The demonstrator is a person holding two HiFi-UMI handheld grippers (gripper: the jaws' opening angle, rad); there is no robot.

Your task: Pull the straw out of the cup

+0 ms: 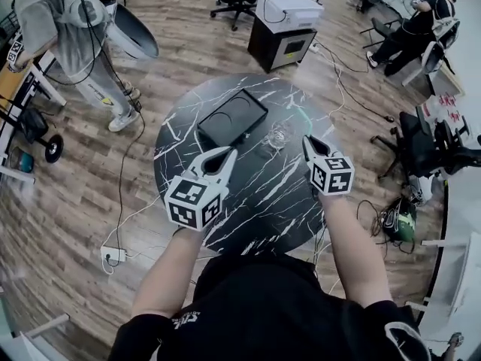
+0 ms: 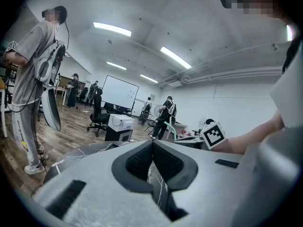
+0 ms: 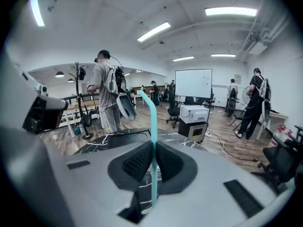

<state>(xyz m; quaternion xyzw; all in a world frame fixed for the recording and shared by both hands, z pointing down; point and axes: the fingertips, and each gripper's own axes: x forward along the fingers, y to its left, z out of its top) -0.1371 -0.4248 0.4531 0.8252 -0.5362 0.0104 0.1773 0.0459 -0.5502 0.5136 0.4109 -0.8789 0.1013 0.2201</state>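
Observation:
A clear glass cup point(image 1: 278, 135) stands on the round black marble table point(image 1: 255, 201), just right of a black tray point(image 1: 231, 117). My right gripper point(image 1: 307, 143) hangs above the table to the right of the cup. Its pads are shut on a thin teal straw point(image 3: 152, 141), which runs up between them to a bent top. From the head view the straw point(image 1: 301, 120) shows as a faint green line beside the cup, apart from it. My left gripper point(image 1: 225, 156) hovers left of the cup, and its pads point(image 2: 142, 162) meet with nothing between them.
A white printer on a black cabinet point(image 1: 289, 21) stands beyond the table. A person point(image 1: 68, 21) stands at the far left, and another sits at the far right point(image 1: 413, 28). Office chairs point(image 1: 428, 145), cables and a power strip point(image 1: 113, 256) lie around the table.

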